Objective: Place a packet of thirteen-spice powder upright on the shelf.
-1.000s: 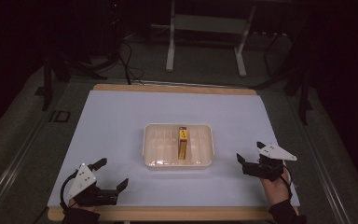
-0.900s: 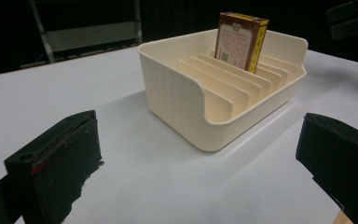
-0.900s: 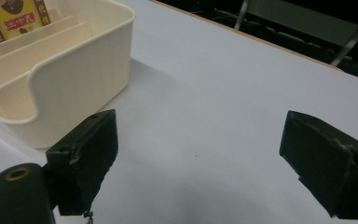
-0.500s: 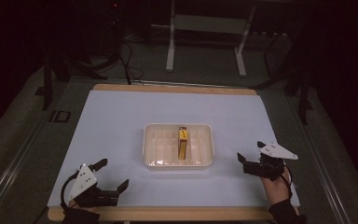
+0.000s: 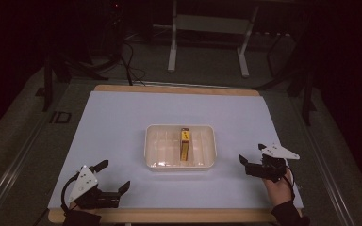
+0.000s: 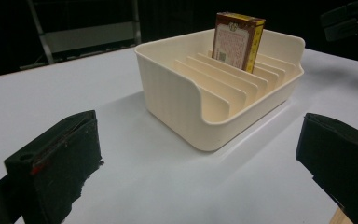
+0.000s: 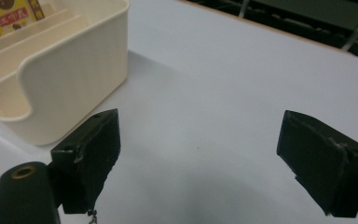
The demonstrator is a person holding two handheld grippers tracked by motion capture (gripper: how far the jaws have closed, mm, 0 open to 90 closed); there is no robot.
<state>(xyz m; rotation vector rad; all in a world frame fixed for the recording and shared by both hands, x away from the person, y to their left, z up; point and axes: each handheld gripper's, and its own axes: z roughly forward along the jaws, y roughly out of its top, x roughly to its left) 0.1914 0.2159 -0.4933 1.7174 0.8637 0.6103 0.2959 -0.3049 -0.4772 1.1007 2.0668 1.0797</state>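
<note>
1. Object in hand: a small yellow-and-brown carton [image 6: 238,39], standing upright on edge in one slot of a cream slotted tray [image 5: 153,157], in the right half as seen from the high view. The tray sits near the middle of the white worktop [image 5: 113,122].
2. Handling, judged: the carton looks like light printed cardboard, fairly stiff on its edges but likely to dent if squeezed hard across the broad faces. The surface appears smooth and could slip under a light pinch.
3. Where to take hold, judged: the upper part that stands clear above the dividers, pinched across the two broad faces and lifted straight up so it does not catch the slot walls.
4. The tray looks like rigid moulded plastic, light enough to slide if the carton binds.
5. Writing: the brown face carries a block of fine print and a small square code, the yellow face red characters; none is legible. No brand can be made out.
6. Left gripper [image 5: 111,180]: jaws spread wide, nothing between them, near the worktop's front left corner.
7. Right gripper [image 5: 252,157]: released, jaws having just closed a little and nothing between them, just right of the tray.
</note>
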